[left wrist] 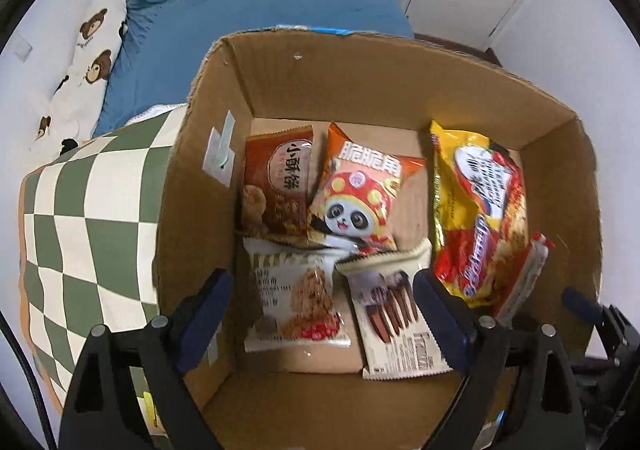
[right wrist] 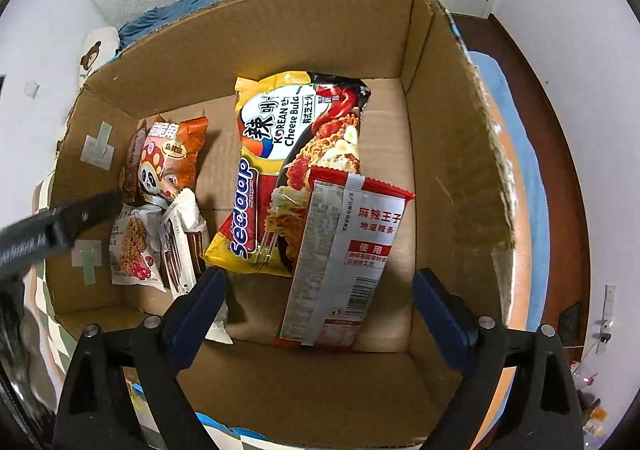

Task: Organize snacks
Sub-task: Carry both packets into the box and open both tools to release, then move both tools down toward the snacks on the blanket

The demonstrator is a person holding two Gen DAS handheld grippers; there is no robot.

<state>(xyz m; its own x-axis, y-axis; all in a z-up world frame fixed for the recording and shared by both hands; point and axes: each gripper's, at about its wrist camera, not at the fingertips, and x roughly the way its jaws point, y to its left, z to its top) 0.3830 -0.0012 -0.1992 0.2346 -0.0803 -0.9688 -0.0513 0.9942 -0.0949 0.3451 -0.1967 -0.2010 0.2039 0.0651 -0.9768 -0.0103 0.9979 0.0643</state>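
An open cardboard box (left wrist: 360,82) (right wrist: 452,154) holds several snack packs. On its left side lie a brown biscuit pack (left wrist: 276,182), an orange panda pack (left wrist: 360,194) (right wrist: 168,166), a white granola pack (left wrist: 296,298) (right wrist: 132,250) and a white chocolate-stick pack (left wrist: 396,326) (right wrist: 180,246). On the right lie a yellow Sedaap noodle pack (left wrist: 476,218) (right wrist: 288,162) and a red-and-white spicy strip pack (right wrist: 340,262) (left wrist: 524,274) leaning on it. My left gripper (left wrist: 320,314) is open and empty over the box's left side. My right gripper (right wrist: 320,314) is open and empty over the right side, just above the red pack.
The box stands on a green-and-white checked cloth (left wrist: 80,210). Behind it is a bed with a blue sheet (left wrist: 260,18) and a bear-print pillow (left wrist: 88,58). The left gripper's arm (right wrist: 52,226) reaches in across the box's left wall. A dark wooden frame (right wrist: 556,170) runs at right.
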